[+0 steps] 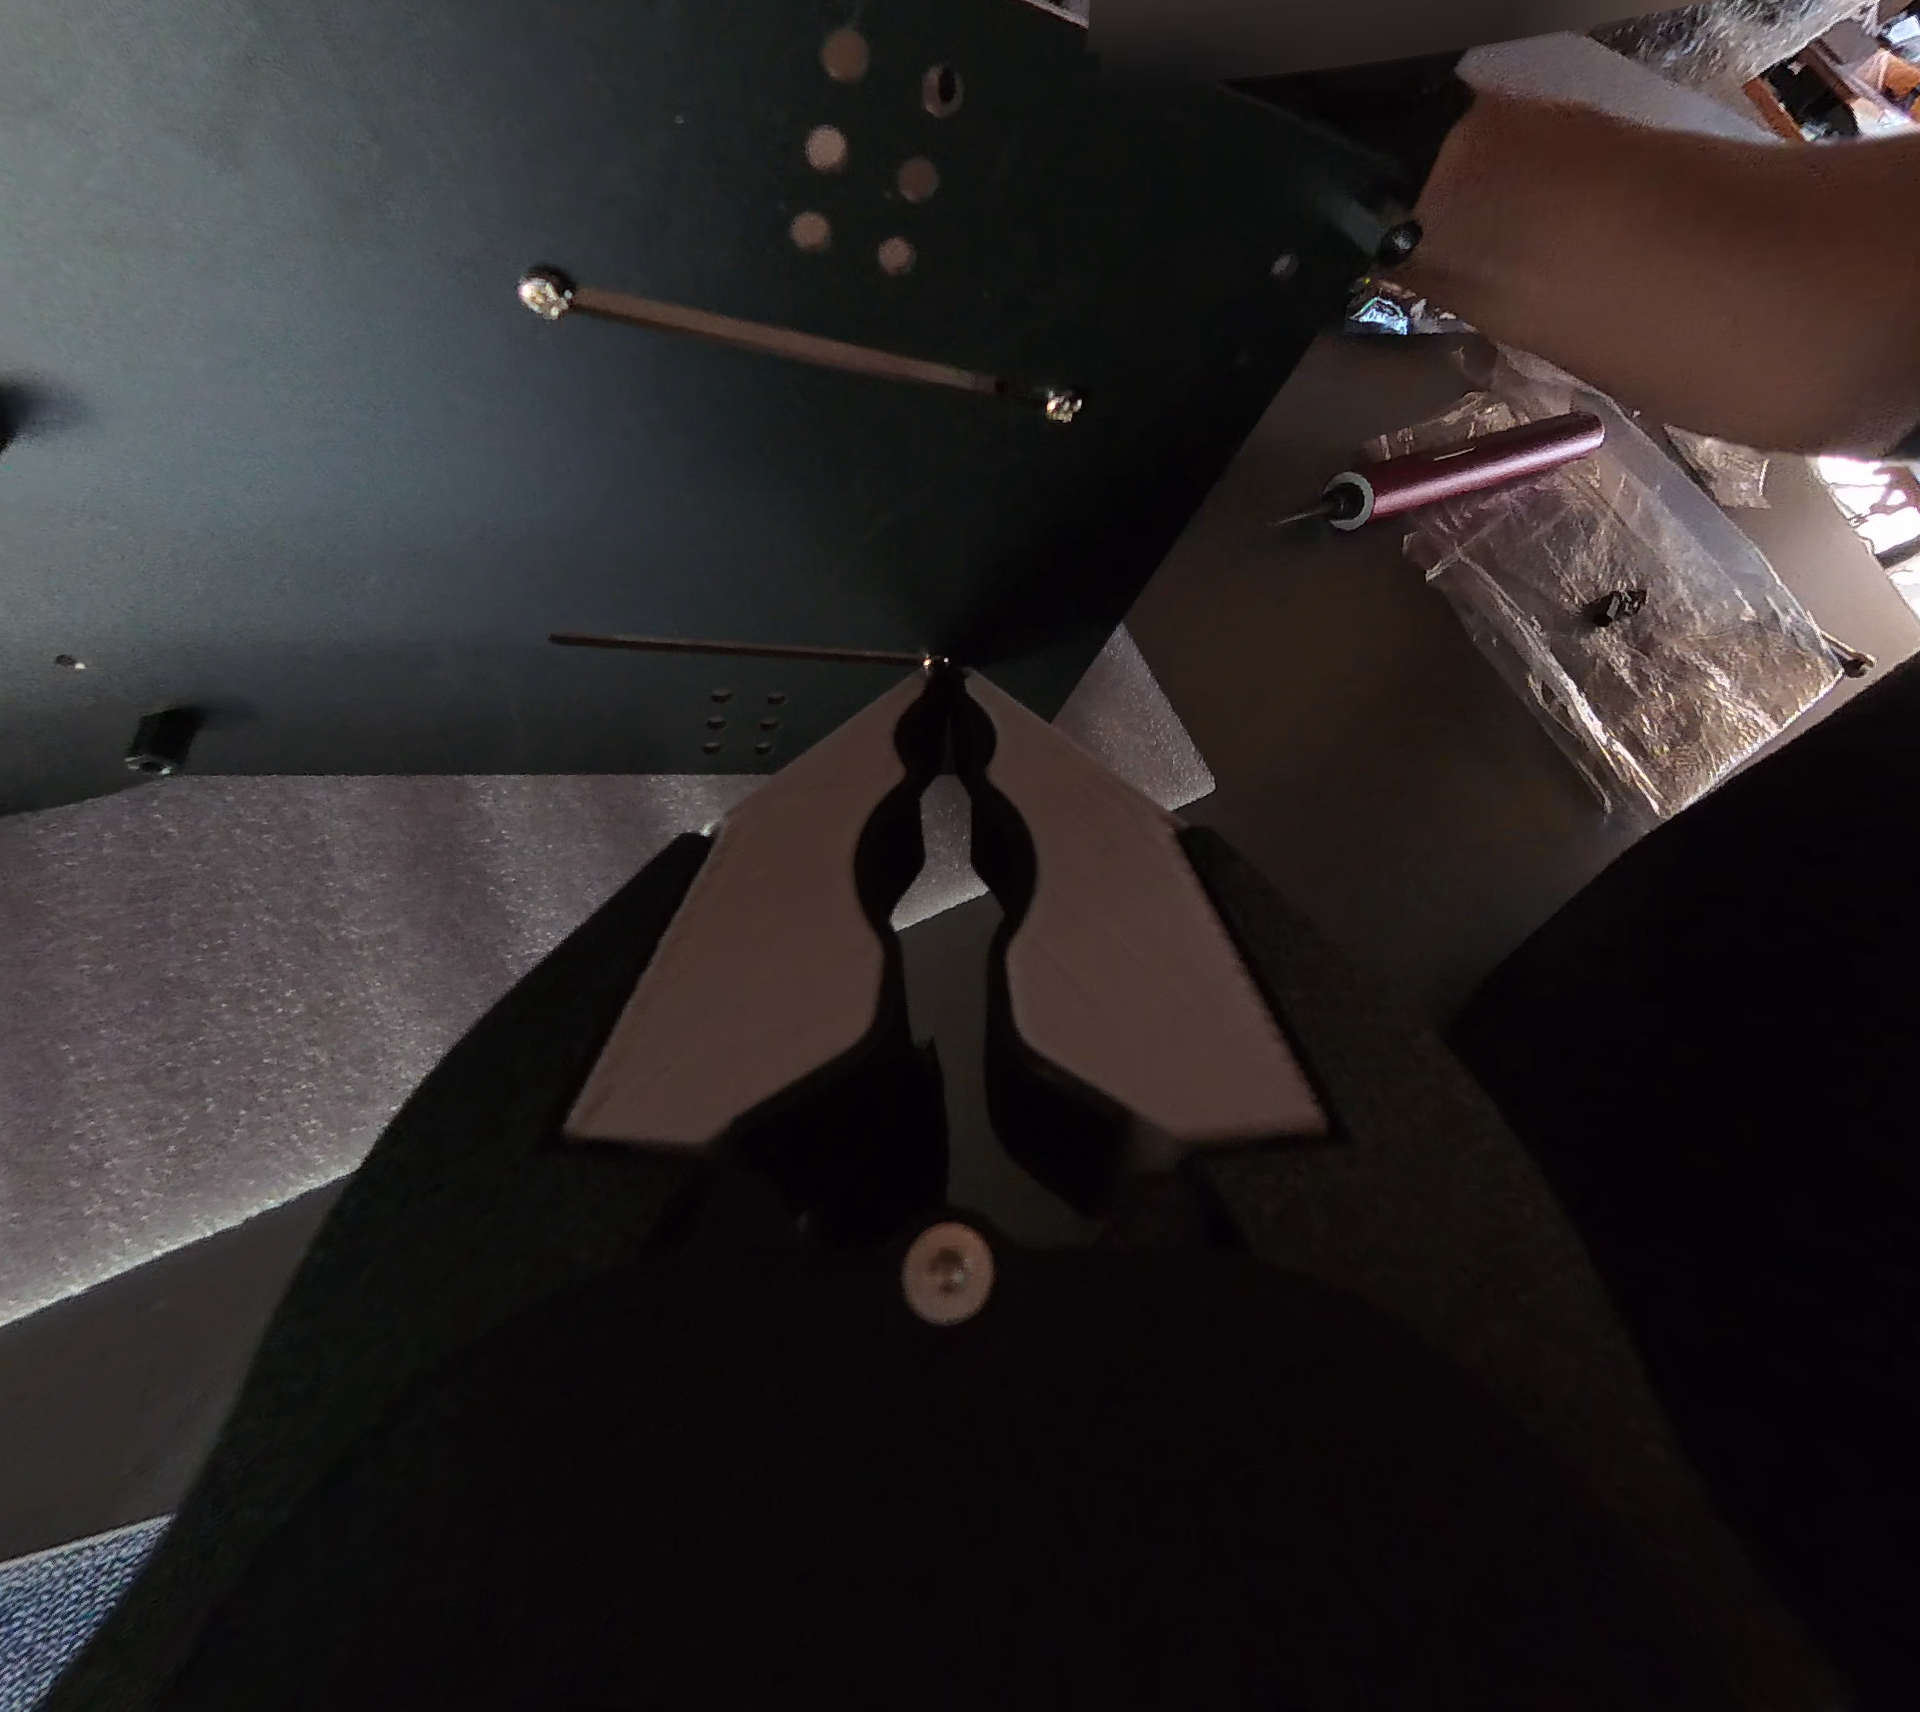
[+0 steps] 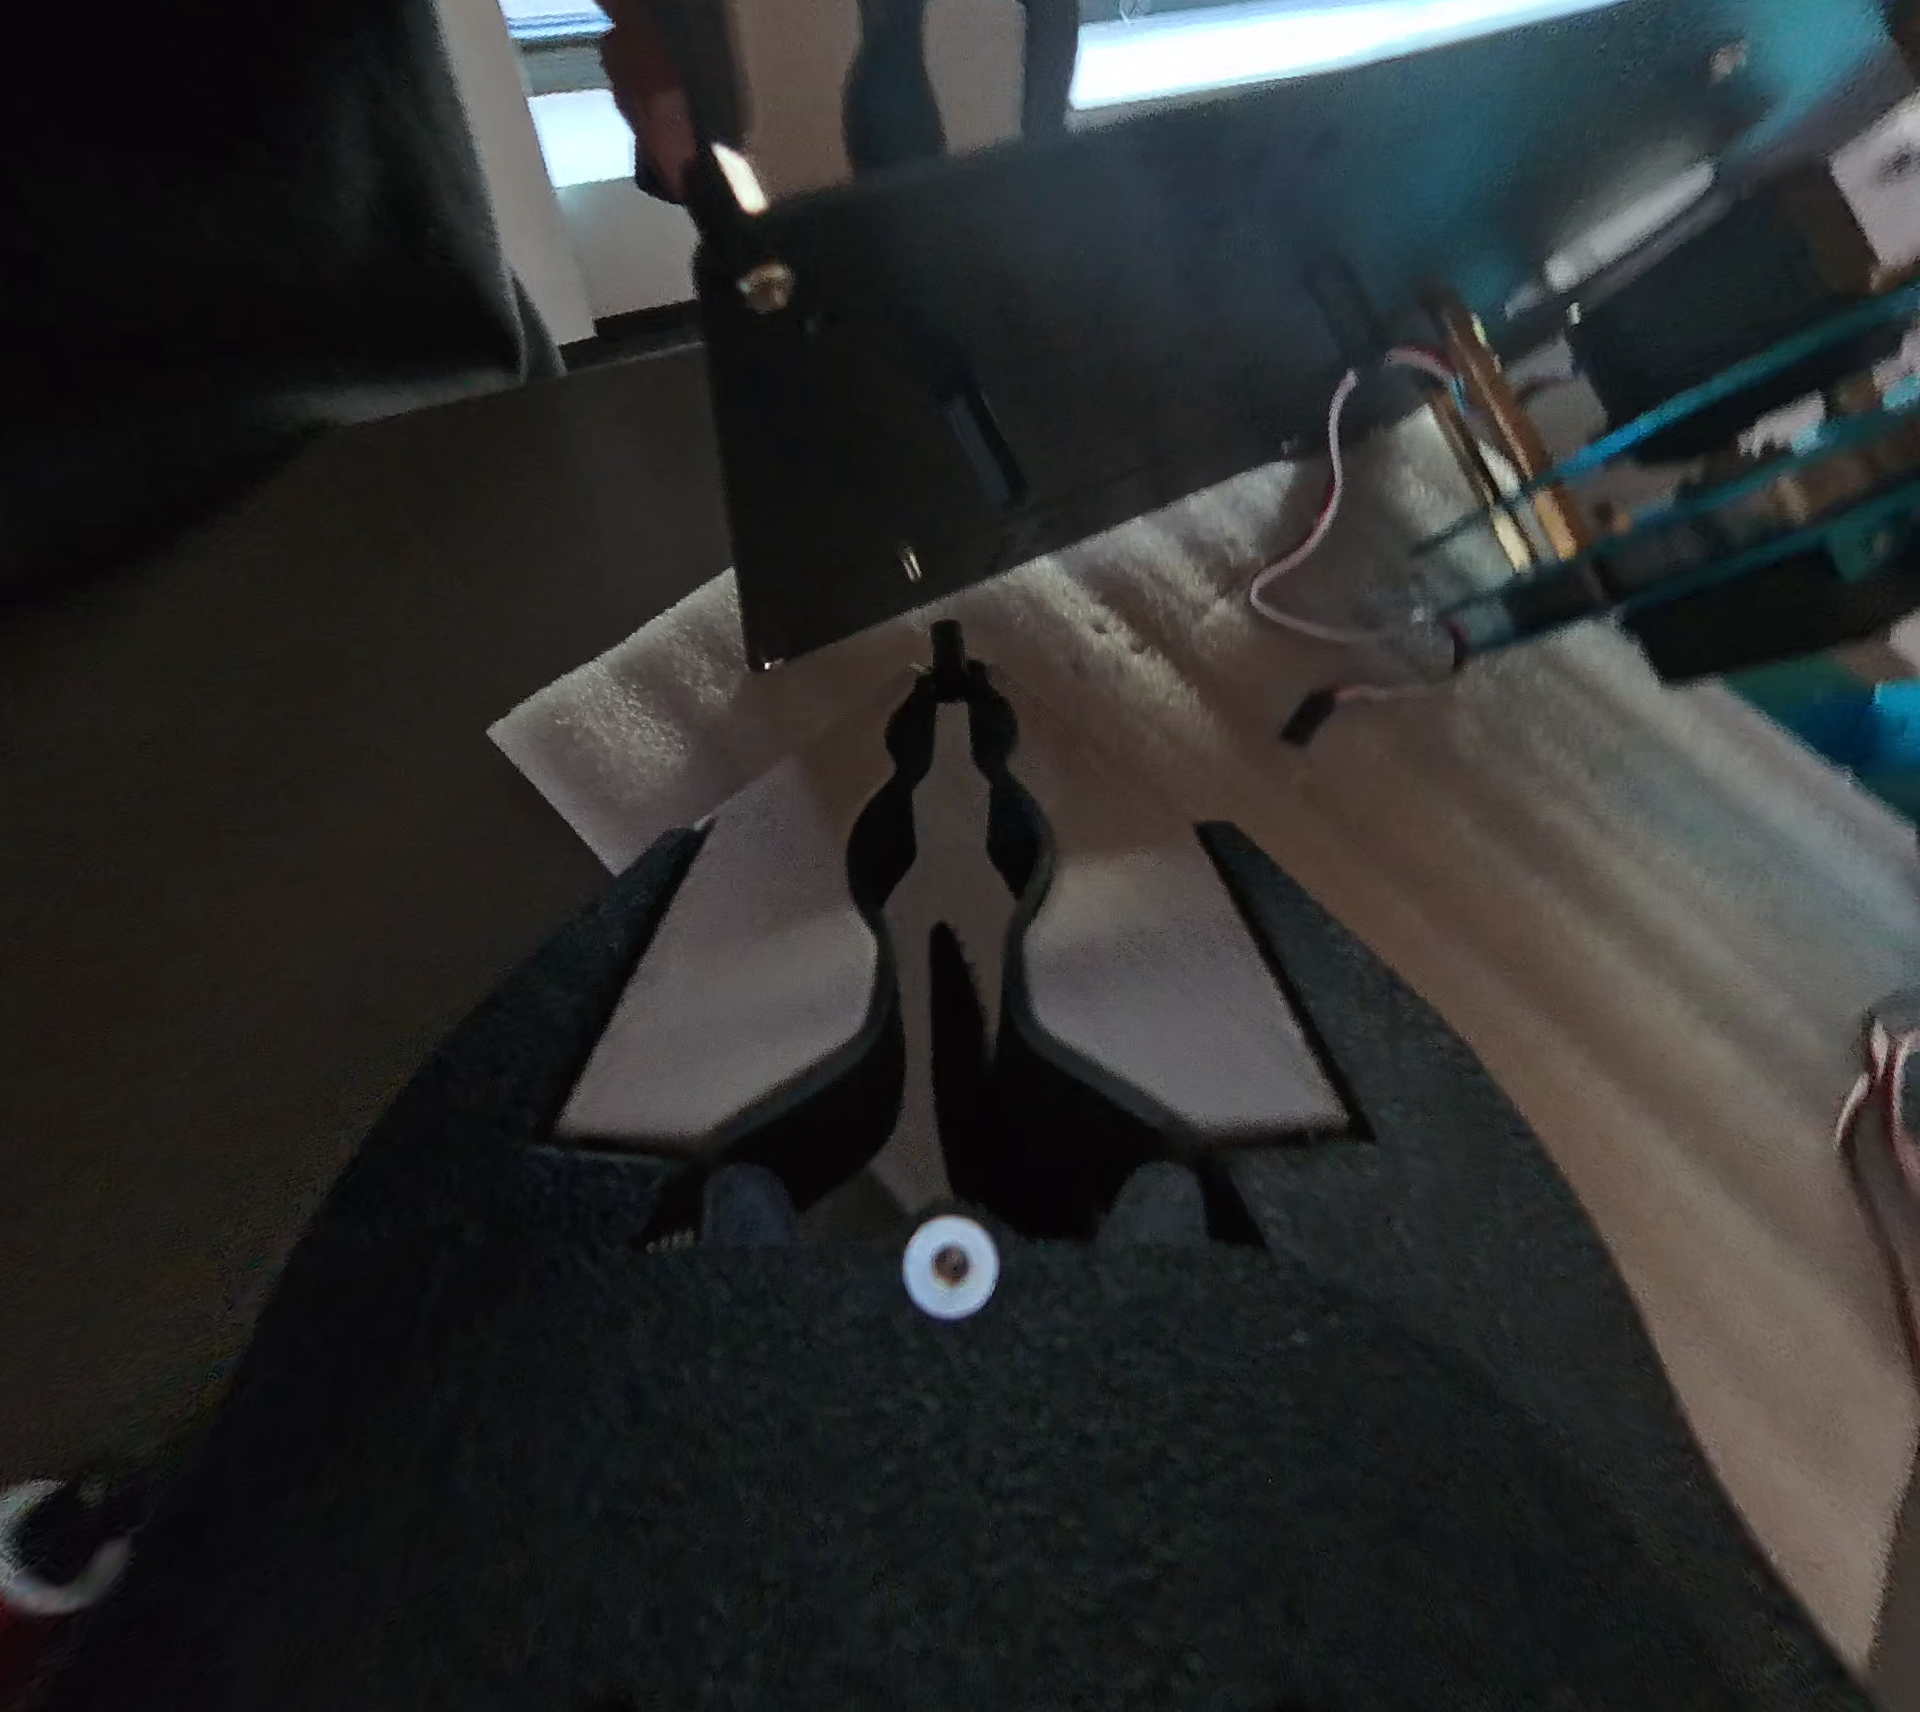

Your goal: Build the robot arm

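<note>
White foam sheet (image 2: 1195, 727) over dark worktop (image 1: 1330, 727). Left gripper (image 1: 948, 675) clenched on black panel (image 1: 416, 312) edge; right gripper (image 2: 948, 686) pinching, seemingly, small black standoff (image 2: 948, 646) beneath panel corner.

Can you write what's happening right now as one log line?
left gripper: jaws shut at black plate edge | right gripper: jaws shut on small black post under plate | white foam sheet below
</note>
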A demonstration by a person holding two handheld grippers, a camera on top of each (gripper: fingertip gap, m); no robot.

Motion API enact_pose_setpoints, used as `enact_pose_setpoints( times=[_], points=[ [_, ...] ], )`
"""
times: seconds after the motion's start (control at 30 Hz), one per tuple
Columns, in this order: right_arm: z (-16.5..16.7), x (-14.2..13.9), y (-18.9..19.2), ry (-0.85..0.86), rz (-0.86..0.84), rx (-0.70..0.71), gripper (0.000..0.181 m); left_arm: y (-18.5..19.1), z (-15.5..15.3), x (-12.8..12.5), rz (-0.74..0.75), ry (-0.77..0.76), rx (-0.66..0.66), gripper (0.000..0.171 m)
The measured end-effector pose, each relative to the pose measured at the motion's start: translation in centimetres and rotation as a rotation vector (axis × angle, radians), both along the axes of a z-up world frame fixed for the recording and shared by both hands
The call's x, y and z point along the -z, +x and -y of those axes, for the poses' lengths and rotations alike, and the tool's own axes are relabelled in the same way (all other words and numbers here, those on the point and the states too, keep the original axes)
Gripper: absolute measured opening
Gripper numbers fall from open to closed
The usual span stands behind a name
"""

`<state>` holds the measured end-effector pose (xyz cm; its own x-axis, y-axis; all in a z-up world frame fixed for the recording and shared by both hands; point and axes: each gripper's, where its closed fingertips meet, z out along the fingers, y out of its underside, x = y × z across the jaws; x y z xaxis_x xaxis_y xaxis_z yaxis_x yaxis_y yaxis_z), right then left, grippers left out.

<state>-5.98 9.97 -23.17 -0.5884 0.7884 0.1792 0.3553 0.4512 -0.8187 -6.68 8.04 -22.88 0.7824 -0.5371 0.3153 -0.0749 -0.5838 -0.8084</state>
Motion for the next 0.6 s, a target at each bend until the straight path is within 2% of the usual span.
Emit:
enact_pose_setpoints(
  times=[0.13, 0.23, 0.33, 0.6],
  points=[
    [0.6, -0.6, -1.1, 0.154, -0.197, -0.196, 0.005, 0.0, 0.0, 0.0, 0.01, -0.006, -0.001, 0.0],
    [0.9, 0.4, -0.9, 0.114, -0.099, -0.217, 0.006, 0.0, 0.0, 0.0, 0.01, -0.008, -0.003, 0.0],
    [0.9, 0.2, -0.9, 0.178, -0.167, -0.239, 0.005, 0.0, 0.0, 0.0, 0.01, -0.01, -0.004, 0.0],
    [1.1, 0.5, -0.9, 0.208, -0.18, -0.246, 0.006, 0.0, -0.1, 0.0, 0.003, -0.016, 0.005, 0.0]
  ],
)
